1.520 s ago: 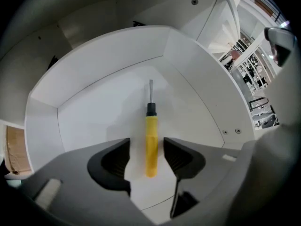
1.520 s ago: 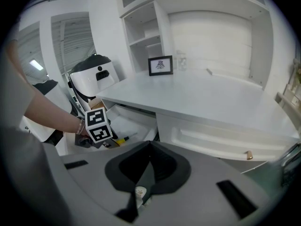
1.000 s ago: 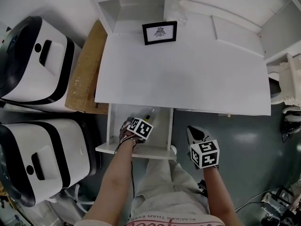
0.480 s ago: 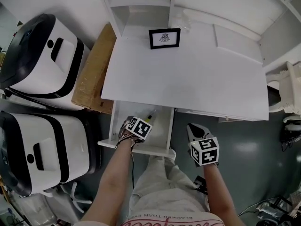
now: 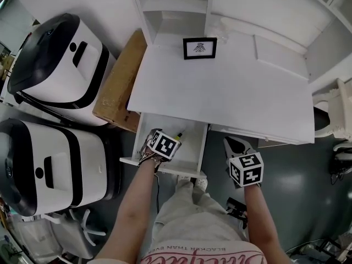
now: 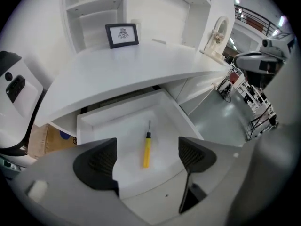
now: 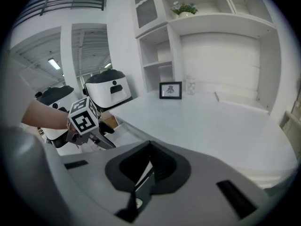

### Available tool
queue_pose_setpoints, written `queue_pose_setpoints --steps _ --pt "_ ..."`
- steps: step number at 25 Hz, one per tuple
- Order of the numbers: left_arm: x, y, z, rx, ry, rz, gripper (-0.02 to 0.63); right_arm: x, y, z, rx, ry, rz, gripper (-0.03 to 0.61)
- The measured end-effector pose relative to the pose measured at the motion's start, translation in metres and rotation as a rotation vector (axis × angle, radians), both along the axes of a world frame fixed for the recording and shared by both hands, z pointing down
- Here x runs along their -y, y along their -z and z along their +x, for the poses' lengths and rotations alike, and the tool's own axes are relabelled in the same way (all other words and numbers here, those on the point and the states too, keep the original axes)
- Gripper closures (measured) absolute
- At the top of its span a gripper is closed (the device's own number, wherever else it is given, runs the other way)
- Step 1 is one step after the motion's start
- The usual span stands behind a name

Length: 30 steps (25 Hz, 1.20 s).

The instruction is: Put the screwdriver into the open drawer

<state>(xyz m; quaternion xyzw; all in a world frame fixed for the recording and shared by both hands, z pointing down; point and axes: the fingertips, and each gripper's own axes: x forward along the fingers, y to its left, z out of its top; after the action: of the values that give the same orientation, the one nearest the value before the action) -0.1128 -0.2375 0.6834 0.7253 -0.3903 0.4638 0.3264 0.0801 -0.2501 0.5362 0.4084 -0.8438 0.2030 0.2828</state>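
At the foot of a white shelf unit stands a white table [image 5: 231, 92], its top bare but for one small thing at the back. Left of it, on the floor, sit two bulky white-and-black machines [image 5: 55, 59], one nearer the person [image 5: 49, 169] than the other. A flat brown cardboard box [image 5: 118, 87] lies between the farther machine and the table's left edge. An open drawer [image 5: 144, 131], white inside, is pulled out from under the left part of the table's front edge. The left tongs [image 6: 147, 158] hover over the drawer's front part with jaws spread wide and nothing between the pads. The right tongs [image 7: 146, 178] are pressed together and empty, held over the grey floor just right of the drawer, near the table's front edge. A small black picture frame [image 5: 199, 48] stands upright at the back of the table, close to the shelves. The screwdriver [image 6: 146, 149] lies flat on the drawer's bottom, its yellow handle toward the person and its thin shaft pointing to the drawer's back. It shows between the left jaws but below them, touching neither.
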Motion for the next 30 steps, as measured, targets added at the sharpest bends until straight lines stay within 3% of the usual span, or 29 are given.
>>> queue_pose_setpoints --steps 5,14,22,26,30 --pt "0.007 0.042 -0.002 -0.078 0.090 0.103 0.230 -0.003 0.020 0.002 0.003 0.045 0.041 0.574" --pt "0.011 0.106 -0.011 -0.108 0.168 0.302 0.398 -0.003 0.062 -0.003 0.033 0.076 0.146 0.574" --pt "0.016 0.167 -0.024 -0.099 0.238 0.527 0.599 0.002 0.104 -0.015 0.078 0.092 0.251 0.574" --pt "0.022 0.204 -0.029 -0.107 0.250 0.632 0.603 0.007 0.130 -0.019 0.096 0.100 0.322 0.574" --pt "0.026 0.240 -0.030 -0.127 0.243 0.725 0.603 0.007 0.169 -0.025 0.118 0.135 0.466 0.574"
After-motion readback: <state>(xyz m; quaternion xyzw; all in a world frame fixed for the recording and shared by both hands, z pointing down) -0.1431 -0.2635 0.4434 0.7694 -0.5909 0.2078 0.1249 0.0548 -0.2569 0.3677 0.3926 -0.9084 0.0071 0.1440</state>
